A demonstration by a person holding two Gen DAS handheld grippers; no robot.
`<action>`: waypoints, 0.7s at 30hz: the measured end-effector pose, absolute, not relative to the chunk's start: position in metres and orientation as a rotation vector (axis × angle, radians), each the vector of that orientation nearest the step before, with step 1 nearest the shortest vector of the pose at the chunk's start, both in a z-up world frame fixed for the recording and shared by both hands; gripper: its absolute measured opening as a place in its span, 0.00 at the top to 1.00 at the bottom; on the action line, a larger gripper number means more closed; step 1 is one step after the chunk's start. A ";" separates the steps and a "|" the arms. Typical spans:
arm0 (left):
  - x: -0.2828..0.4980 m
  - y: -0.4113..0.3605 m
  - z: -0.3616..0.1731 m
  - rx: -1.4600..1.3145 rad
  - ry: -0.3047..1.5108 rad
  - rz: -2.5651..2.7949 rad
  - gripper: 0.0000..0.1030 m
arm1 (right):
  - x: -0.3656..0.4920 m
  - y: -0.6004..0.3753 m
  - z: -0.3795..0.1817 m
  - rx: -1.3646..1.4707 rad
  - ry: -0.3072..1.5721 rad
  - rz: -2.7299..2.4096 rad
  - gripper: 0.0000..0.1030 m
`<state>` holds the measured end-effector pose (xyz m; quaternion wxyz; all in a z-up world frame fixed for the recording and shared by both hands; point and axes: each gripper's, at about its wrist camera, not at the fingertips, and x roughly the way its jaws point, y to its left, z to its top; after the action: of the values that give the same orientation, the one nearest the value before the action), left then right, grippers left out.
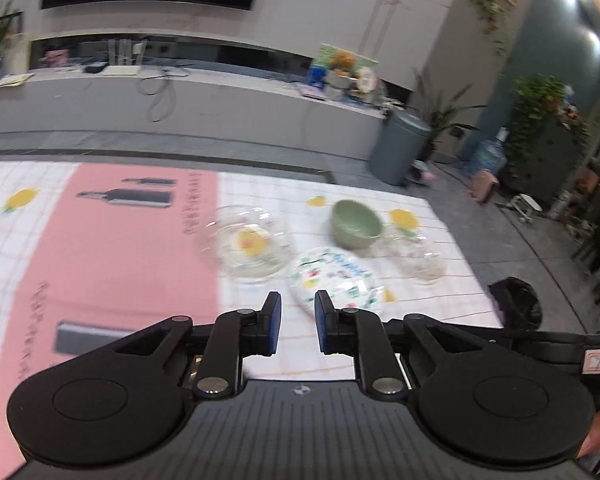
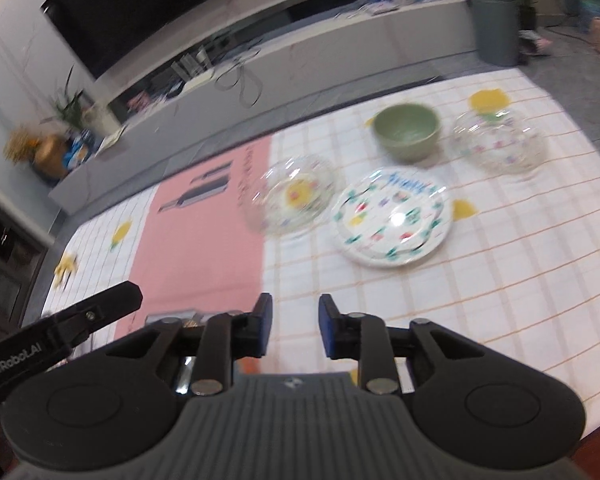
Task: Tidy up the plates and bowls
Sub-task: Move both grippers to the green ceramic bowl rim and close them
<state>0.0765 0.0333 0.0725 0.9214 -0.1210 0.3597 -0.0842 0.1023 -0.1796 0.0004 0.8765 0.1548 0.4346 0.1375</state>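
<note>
A green bowl (image 2: 407, 131) stands on the checked tablecloth (image 2: 500, 288). To its left lies a clear glass plate (image 2: 290, 199) with a yellow centre, to its right a clear glass bowl (image 2: 500, 146). A white patterned plate (image 2: 394, 218) lies in front of them. The left wrist view shows the same green bowl (image 1: 356, 224), glass plate (image 1: 249, 243), patterned plate (image 1: 334, 276) and glass bowl (image 1: 418, 258). My left gripper (image 1: 298, 320) hangs open over the near rim of the patterned plate, with nothing between its blue pads. My right gripper (image 2: 295, 326) is open and empty, nearer than the dishes.
A pink printed sheet (image 2: 204, 248) covers the cloth left of the dishes. The left gripper's body (image 2: 60, 332) reaches in at the right wrist view's left edge. Beyond the table run a low grey cabinet (image 1: 180, 100) and a grey bin (image 1: 400, 148).
</note>
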 end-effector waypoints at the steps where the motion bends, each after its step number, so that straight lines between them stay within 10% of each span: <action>1: 0.082 0.027 0.074 -0.240 0.738 -0.189 0.81 | 0.105 -0.186 0.002 0.326 0.899 0.275 0.75; 21: 0.216 -0.026 0.050 -0.286 0.885 -0.291 0.74 | 0.206 -0.266 0.003 0.366 0.874 0.130 0.69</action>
<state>0.2163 -0.0256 0.0498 0.8837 -0.1374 0.4250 -0.1400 0.2058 -0.2657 0.0028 0.8879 0.1760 0.4204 0.0624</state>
